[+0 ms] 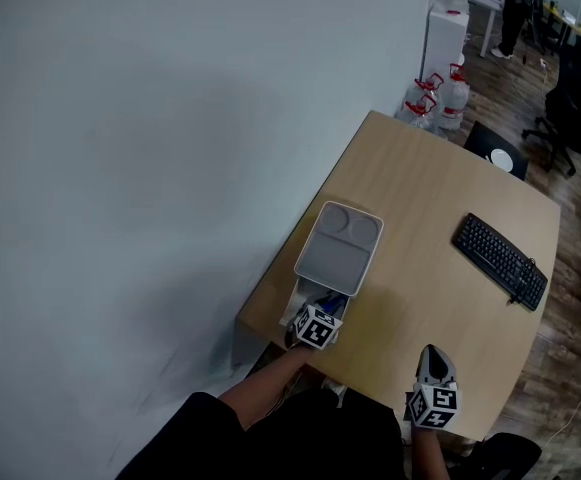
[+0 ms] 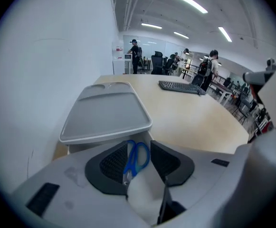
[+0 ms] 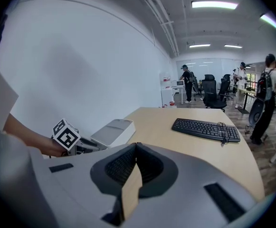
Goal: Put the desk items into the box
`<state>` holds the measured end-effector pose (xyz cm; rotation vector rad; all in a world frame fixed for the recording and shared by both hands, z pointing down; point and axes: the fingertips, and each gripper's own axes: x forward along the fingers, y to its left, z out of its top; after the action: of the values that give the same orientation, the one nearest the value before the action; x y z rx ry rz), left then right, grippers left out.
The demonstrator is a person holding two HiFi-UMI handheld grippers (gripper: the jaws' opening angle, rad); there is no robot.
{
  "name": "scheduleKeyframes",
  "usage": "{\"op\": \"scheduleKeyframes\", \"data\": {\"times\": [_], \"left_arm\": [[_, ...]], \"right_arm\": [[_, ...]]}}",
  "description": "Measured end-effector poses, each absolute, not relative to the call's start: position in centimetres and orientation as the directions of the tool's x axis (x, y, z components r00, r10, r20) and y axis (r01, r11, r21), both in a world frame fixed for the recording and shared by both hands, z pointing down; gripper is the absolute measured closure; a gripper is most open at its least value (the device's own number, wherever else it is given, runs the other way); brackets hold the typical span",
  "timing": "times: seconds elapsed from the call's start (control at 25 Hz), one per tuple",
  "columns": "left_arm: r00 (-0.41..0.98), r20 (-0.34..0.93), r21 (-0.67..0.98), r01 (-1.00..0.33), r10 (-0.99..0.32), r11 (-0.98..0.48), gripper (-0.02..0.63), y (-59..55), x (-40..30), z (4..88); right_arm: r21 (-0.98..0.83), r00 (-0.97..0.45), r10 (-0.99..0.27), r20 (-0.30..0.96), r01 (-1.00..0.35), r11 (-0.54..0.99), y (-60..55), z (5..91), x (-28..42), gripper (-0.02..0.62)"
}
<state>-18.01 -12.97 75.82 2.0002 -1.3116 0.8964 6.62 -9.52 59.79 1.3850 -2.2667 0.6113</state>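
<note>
left hand-held gripper (image 2: 138, 145): jaws spread, pinching nothing; it points down over the open end of the box
scissors (image 2: 134, 161): blue handles, lying inside the box just below the left hand-held gripper, seen in the gap between its jaws, pads not on them
box (image 2: 88, 145): grey, on the tabletop (image 1: 420, 208) right under the left hand-held gripper's tips
lid (image 1: 338, 248): grey, lies flat on top of the box just beyond the left hand-held gripper, near end of the box uncovered
right hand-held gripper (image 3: 134, 145): jaws pressed together at the tips, empty, above the near tabletop edge
keyboard (image 1: 500, 261): black, well ahead of the right hand-held gripper, apart from the box
</note>
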Motion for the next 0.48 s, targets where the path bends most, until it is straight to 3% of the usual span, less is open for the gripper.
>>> {"op": "scheduleKeyframes", "data": {"times": [0.48], "left_arm": [[0.456,0.492,0.326,-0.886,-0.741,-0.329,0.462,-7.7,-17.2,62.0]], "right_arm": [[-0.105,-0.350,-0.790,0.504,-0.932,0.346,-2.7,56.5,6.0,0.535]]}}
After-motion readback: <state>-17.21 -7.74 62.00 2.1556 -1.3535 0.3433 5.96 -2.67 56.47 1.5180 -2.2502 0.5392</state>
